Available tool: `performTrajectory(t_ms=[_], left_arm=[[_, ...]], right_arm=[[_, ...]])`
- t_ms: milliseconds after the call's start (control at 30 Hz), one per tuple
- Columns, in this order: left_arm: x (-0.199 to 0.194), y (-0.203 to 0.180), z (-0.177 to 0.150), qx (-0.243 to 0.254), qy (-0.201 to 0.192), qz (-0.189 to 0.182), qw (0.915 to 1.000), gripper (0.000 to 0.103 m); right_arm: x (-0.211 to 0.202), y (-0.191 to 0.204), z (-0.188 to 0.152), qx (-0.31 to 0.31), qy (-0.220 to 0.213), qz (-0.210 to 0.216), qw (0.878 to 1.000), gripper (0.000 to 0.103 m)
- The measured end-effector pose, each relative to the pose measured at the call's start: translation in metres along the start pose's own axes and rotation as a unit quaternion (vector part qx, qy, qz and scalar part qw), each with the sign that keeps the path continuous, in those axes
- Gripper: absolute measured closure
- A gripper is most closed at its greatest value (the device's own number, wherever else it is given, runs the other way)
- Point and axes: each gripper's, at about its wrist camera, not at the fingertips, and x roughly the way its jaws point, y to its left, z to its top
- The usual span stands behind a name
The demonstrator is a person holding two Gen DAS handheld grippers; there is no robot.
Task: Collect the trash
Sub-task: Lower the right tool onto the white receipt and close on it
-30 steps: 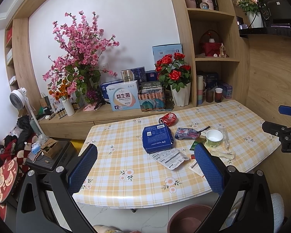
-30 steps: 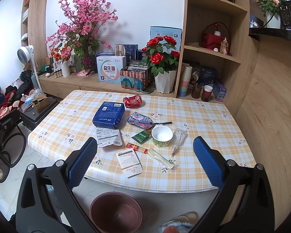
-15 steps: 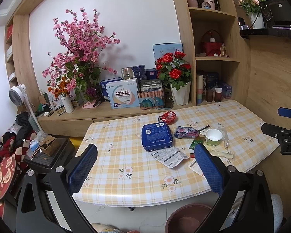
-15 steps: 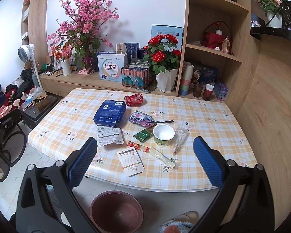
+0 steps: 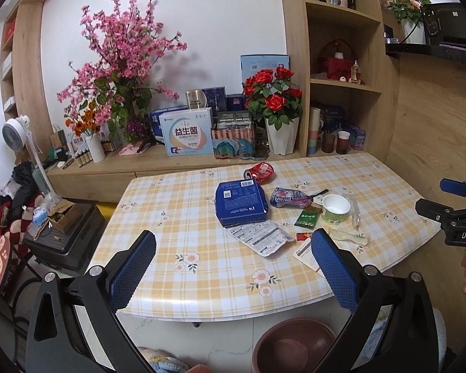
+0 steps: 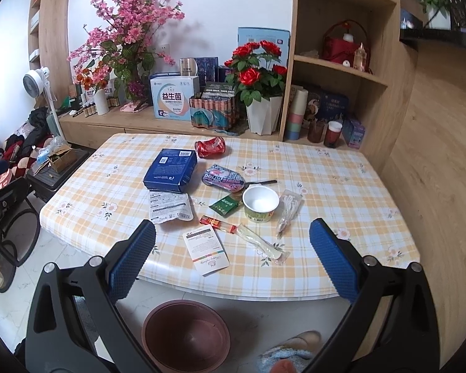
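Observation:
Trash lies on the checked table [image 6: 341, 183]: a blue box [image 6: 171, 169], a crushed red can [image 6: 210, 146], a pink wrapper [image 6: 223, 177], a paper cup [image 6: 260, 202], a green sachet [image 6: 225, 204], a white pouch [image 6: 169, 206], a card [image 6: 205, 250] and plastic-wrapped cutlery [image 6: 261, 244]. A brown bin [image 6: 185, 337] stands on the floor below the table's front edge. My right gripper [image 6: 231, 248] is open and empty, in front of the table above the bin. My left gripper [image 5: 233, 259] is open and empty, at the table's front left; the blue box [image 5: 240, 202] lies ahead of it.
A low wooden shelf [image 6: 115, 121] behind the table holds flower vases, boxes and a rose pot [image 6: 262, 115]. A wooden shelving unit [image 6: 335, 71] stands at the back right. A black case [image 5: 62, 239] and clutter sit on the floor left. The other gripper shows at the right edge [image 5: 450, 214].
Both grippers have moved slightly closer to the table and tilted down a little. Both stay open. Nothing on the table has moved.

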Motion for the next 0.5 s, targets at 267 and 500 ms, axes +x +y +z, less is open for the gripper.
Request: performTrajectory(t_ms=[267, 500], left_arm=[[0.035, 0.01, -0.025, -0.005, 0.021, 0.008, 0.9997, 0.005], [0.08, 0.017, -0.048, -0.008, 0.052, 0.023, 0.9983, 0.005]], right_arm=[[0.043, -0.013, -0.027, 0.015, 0.029, 0.01, 0.999, 0.005], [0.101, -0.005, -0.054, -0.005, 0.092, 0.016, 0.996, 0.005]])
